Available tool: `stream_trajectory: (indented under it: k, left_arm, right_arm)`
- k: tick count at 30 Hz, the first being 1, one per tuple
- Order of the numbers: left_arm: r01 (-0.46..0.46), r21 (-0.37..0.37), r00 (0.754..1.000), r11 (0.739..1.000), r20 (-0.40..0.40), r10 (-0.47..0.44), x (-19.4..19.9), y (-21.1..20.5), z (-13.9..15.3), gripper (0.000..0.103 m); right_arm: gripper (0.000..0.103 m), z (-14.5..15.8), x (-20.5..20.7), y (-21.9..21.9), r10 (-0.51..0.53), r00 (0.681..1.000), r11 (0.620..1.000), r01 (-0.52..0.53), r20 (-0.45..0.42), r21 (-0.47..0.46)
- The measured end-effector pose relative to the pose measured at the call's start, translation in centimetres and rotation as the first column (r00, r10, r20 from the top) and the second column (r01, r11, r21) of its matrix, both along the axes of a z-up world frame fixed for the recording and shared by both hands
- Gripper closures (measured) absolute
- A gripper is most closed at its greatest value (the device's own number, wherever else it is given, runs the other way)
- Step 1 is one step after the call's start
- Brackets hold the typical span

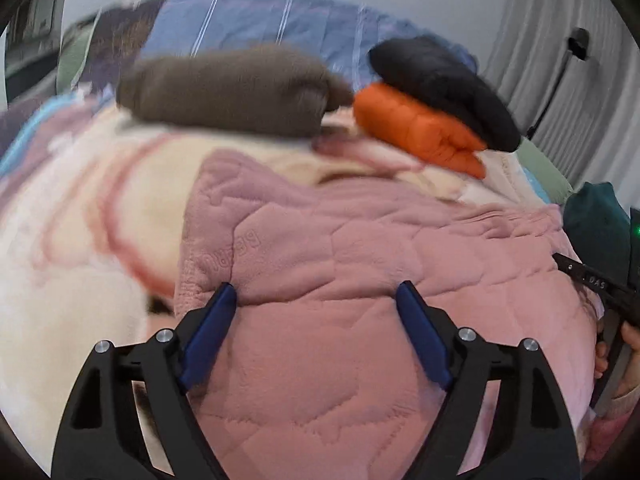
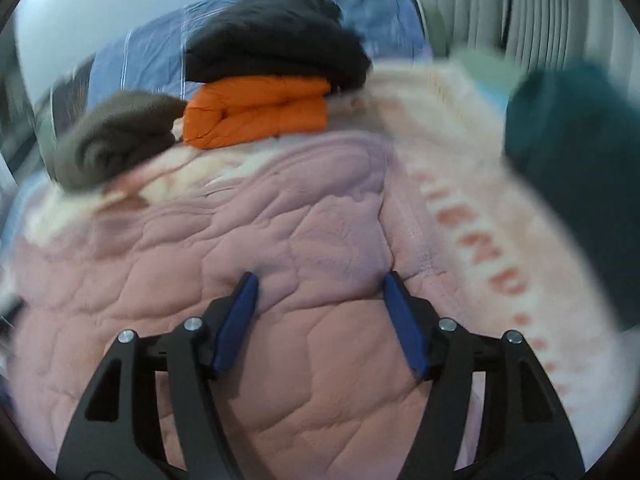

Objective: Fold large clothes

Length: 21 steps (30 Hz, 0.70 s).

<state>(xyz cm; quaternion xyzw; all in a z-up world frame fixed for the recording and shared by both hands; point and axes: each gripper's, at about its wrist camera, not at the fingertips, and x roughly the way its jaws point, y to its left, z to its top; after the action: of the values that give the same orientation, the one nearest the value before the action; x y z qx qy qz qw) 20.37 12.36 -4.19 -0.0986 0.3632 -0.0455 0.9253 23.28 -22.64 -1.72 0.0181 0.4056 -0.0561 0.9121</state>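
A large pink quilted fleece garment (image 1: pixel 340 264) lies spread on a bed, filling the lower half of both views (image 2: pixel 248 240). My left gripper (image 1: pixel 318 292) is open, its blue fingers wide apart just over the pink fabric near its left edge, holding nothing. My right gripper (image 2: pixel 320 284) is open too, hovering over the garment near its right edge. The right gripper's black body (image 1: pixel 600 284) shows at the right edge of the left wrist view.
A cream and pink blanket (image 1: pixel 80 208) covers the bed under the garment (image 2: pixel 480 184). Folded clothes sit behind: brown (image 1: pixel 228 88), orange (image 1: pixel 420 128) and black (image 1: pixel 444 88). A dark teal item (image 2: pixel 572 160) lies at the right. Grey curtains (image 1: pixel 560 40) hang behind.
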Motion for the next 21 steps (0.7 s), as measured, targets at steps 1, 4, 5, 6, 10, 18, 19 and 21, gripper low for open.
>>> stream_trajectory:
  k: [1,4,5,6,10,18,19,21]
  left_arm:
    - [0.004,0.006,1.0,1.0,0.002,-0.004,-0.5,0.0,0.4,0.019]
    - [0.028,-0.018,0.998,0.999,0.05,-0.027,-3.8,0.5,1.7,0.019]
    - [0.033,-0.02,0.998,0.999,0.054,-0.032,-4.5,0.7,1.7,0.019]
    - [0.03,-0.009,0.999,1.0,0.045,-0.03,-5.0,1.1,1.4,0.018]
    - [0.009,-0.057,0.999,0.998,-0.042,-0.011,-5.6,2.5,-1.6,0.01]
    - [-0.056,-0.023,0.996,0.998,0.066,0.058,-10.6,5.7,2.4,0.011]
    - [-0.07,-0.031,0.996,0.997,0.058,0.072,-10.9,6.3,2.3,0.011]
    - [-0.084,-0.052,0.996,0.995,0.035,0.086,-11.2,7.0,1.6,0.011]
  right_arm:
    - [0.037,1.2,-1.8,0.7,-0.003,1.0,1.0,0.003,0.031,-0.003]
    - [0.033,3.1,-6.0,1.3,0.021,0.994,0.999,-0.025,0.105,0.032]
    - [0.03,2.6,-7.2,1.4,-0.002,0.995,0.999,0.006,0.098,-0.038]
    - [0.028,1.9,-7.6,0.9,-0.022,0.997,0.998,0.027,0.073,-0.064]
    - [0.021,-1.3,-7.6,-1.6,0.002,1.0,1.0,-0.002,0.003,0.028]
    - [0.022,4.0,-17.1,9.3,0.377,0.909,0.921,-0.347,0.179,-0.177]
    - [0.025,3.5,-17.9,11.2,0.434,0.885,0.894,-0.399,0.168,-0.206]
    - [0.033,3.0,-18.2,12.7,0.451,0.88,0.889,-0.427,0.151,-0.168]
